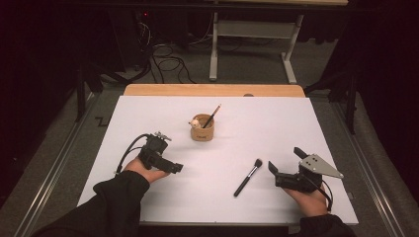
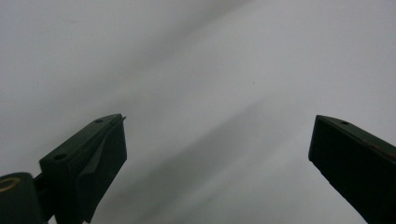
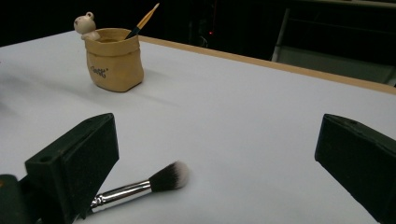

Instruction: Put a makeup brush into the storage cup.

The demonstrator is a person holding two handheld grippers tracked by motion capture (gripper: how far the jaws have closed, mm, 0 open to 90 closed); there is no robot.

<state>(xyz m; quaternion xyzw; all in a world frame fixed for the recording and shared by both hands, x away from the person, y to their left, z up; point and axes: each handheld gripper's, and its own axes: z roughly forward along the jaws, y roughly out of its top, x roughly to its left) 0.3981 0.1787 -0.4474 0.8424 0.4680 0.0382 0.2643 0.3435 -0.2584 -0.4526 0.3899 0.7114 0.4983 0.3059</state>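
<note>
A tan pot [image 1: 202, 130] with a small bear figure [image 3: 85, 24] on its rim stands in the middle of the white table [image 1: 148, 113]. A thin brush [image 1: 213, 114] leans inside it. A makeup brush [image 1: 248, 177] with a black handle and a pale-tipped head lies flat on the table, right of centre. My left gripper [image 1: 177, 167] is at the near left, open and holding nothing. In the left gripper view it [image 2: 219, 120] faces bare white surface. My right gripper [image 1: 285, 159] is open just right of the makeup brush [image 3: 154, 183], which lies beside its left jaw. It points toward the pot [image 3: 113, 58].
The far edge of the table is a wooden strip [image 1: 212, 90]. Beyond it a metal table frame [image 1: 252, 29] stands on the grey floor, with loose cables [image 1: 168, 64] to its left. Dark surroundings close in on both sides.
</note>
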